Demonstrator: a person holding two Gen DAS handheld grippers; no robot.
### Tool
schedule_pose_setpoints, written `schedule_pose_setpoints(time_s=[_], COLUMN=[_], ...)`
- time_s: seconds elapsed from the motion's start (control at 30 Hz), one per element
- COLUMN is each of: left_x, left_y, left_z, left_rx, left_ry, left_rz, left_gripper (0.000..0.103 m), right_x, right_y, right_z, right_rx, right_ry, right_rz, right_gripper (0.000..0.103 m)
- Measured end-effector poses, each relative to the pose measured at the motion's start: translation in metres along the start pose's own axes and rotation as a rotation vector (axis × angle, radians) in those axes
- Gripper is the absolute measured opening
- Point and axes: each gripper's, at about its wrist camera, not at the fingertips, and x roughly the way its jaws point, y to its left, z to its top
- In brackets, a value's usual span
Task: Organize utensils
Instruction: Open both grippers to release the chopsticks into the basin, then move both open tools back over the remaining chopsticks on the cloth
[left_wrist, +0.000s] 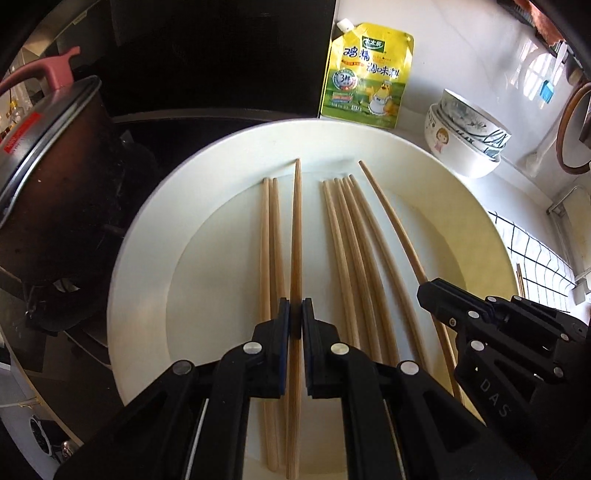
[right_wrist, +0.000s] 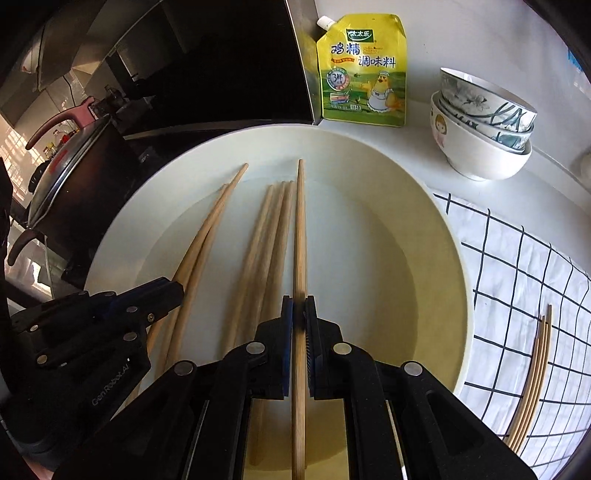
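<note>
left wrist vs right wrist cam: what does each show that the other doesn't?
Left wrist only: the left hand-held gripper head-on, shut on a chopstick, and a wooden ring at the right edge.

Right wrist only: the right hand-held gripper head-on, shut on another chopstick, and chopsticks on the checked cloth.

Both: white plate with loose chopsticks, yellow seasoning pouch, stacked bowls, lidded pot.

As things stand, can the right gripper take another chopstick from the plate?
Probably not yet: the right gripper is shut on one chopstick. The loose chopsticks lie uncovered on the plate.
</note>
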Motion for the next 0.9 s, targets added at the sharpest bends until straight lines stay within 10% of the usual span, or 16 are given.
schedule_pose_setpoints(time_s=[0.37,0.67,0.9], left_x=[0.0,-0.016,-0.033], left_y=[0.003,0.011,0.01], left_z=[-0.004,-0.014,-0.018], left_rx=[-0.008,-0.034,-0.031], left_ry=[0.013,-0.006,-0.032], left_rz=[-0.003,0.007,0.009], left_gripper=[0.01,0.048,0.048], right_x=[-0.001,-0.02,-0.039], right_y=[0.0,-0.003,-0.005], right_z=[0.001,-0.005,-0.013], right_rx=[-0.008,-0.012,-0.011], right_ry=[-0.008,-0.045,-0.069], right_rz=[-0.027,-0.034,-0.036], right_gripper=[0.009,0.015,0.015])
